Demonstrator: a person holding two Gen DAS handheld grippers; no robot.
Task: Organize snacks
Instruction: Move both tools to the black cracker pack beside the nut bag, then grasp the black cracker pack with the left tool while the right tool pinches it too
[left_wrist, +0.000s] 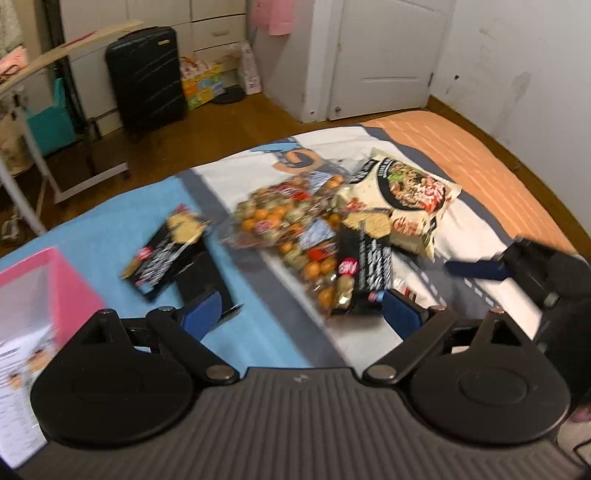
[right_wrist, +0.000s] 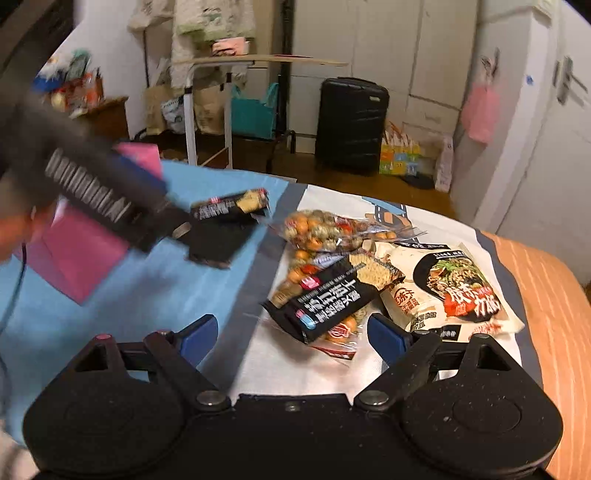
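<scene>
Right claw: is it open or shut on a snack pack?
Open. In the right wrist view the right claw has its blue fingers spread apart over the black cracker pack, neither pad touching it.

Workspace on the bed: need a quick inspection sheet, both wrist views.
Surface: bed cover, blue, grey and white print; orange mattress bare at the right.
Job's things: black cracker pack lying on the clear bag of round snacks; cream noodle bag beside them; second black cracker pack lying apart on the blue part.
Clutter: pink box at the left of the cover.
Grippers: left tool open, nothing between its fingers; right tool open, the near cracker pack just ahead of it, not gripped.
Cables: a thin dark cable at the left edge of the right wrist view.
Surroundings: black suitcase, folding table, white door, wooden floor.
</scene>
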